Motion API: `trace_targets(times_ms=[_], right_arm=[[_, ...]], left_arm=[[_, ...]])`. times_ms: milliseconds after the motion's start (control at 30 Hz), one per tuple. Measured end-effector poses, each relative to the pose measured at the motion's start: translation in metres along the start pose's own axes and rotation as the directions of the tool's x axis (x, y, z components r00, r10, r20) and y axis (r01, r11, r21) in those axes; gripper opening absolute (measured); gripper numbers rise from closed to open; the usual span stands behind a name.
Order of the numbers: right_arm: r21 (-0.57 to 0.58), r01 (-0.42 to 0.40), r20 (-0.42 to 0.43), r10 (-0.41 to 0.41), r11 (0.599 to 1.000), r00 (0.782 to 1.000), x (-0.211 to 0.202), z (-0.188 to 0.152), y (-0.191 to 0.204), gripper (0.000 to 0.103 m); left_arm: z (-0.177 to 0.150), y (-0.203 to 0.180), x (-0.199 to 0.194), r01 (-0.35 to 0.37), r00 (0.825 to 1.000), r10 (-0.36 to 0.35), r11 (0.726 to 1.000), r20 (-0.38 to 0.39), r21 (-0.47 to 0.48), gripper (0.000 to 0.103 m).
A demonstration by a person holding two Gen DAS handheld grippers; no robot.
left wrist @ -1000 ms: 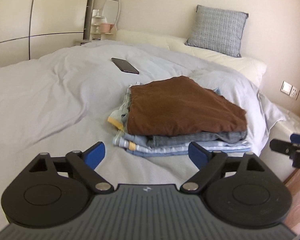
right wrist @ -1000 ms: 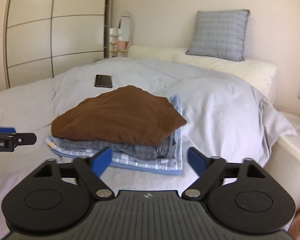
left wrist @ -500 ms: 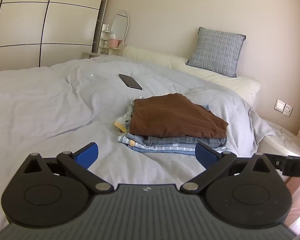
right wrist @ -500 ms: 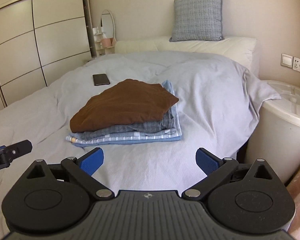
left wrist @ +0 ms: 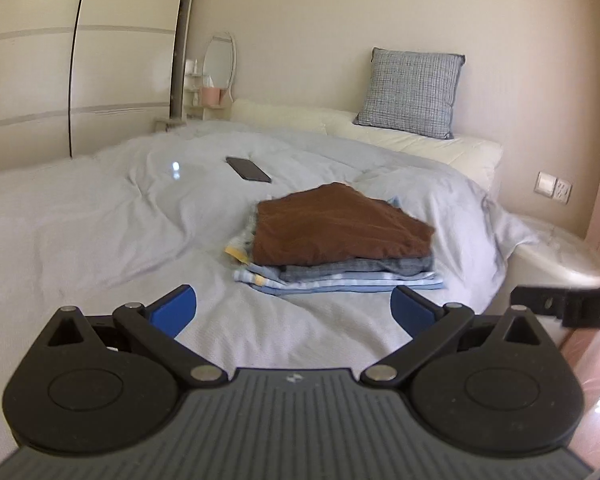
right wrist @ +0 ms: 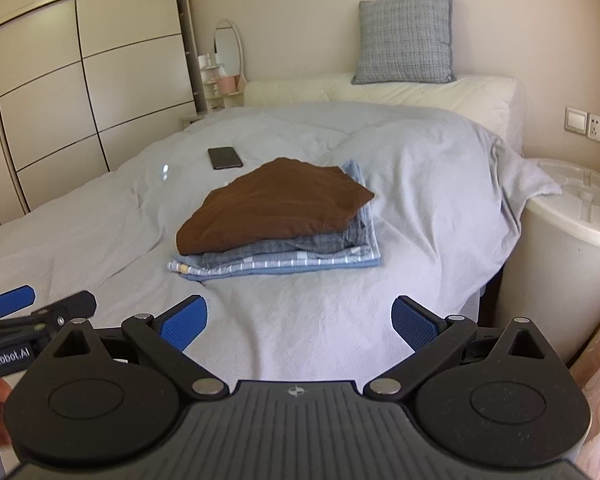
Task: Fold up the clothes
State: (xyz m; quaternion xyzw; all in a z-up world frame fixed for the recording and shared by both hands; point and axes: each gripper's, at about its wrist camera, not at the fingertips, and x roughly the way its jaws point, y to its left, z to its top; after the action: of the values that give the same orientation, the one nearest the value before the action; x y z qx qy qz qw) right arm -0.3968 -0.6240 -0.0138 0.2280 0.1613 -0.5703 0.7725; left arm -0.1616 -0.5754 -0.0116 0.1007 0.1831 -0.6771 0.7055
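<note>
Folded brown cotton garment [right wrist: 274,204] tops a squared stack of blue striped clothes [right wrist: 284,262] on the pale grey bed [right wrist: 100,240], 12 o'clock from both tools. Left hand-held gripper [left wrist: 293,306] and right hand-held gripper [right wrist: 300,316] gape wide, holding nothing. Stack looks done; if adding more, align edges.

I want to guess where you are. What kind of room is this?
Most likely a bedroom: a big bed with a grey cushion at its head, a tall sliding wardrobe, and folded clothes stacked on the covers.
</note>
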Motion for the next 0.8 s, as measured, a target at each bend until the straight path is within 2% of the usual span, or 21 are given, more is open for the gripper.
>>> trace_targets(times_ms=[200, 333, 800], right_arm=[[0.015, 0.008, 0.011, -0.008, 1.000, 1.000, -0.013, -0.002, -0.003, 0.101], [0.006, 0.020, 0.014, -0.020, 1.000, 1.000, -0.016, -0.002, 0.000, 0.101], [-0.078, -0.017, -0.001, 0.017, 0.997, 1.000, -0.016, -0.002, 0.026, 0.101]], left_arm=[[0.005, -0.009, 0.001, 0.019, 0.998, -0.018, 1.000, -0.068, 0.025, 0.102], [0.003, -0.009, 0.006, 0.001, 0.996, -0.002, 1.000, -0.093, -0.009, 0.102], [0.005, 0.002, -0.005, -0.071, 0.993, 0.069, 0.997, -0.091, -0.014, 0.102]])
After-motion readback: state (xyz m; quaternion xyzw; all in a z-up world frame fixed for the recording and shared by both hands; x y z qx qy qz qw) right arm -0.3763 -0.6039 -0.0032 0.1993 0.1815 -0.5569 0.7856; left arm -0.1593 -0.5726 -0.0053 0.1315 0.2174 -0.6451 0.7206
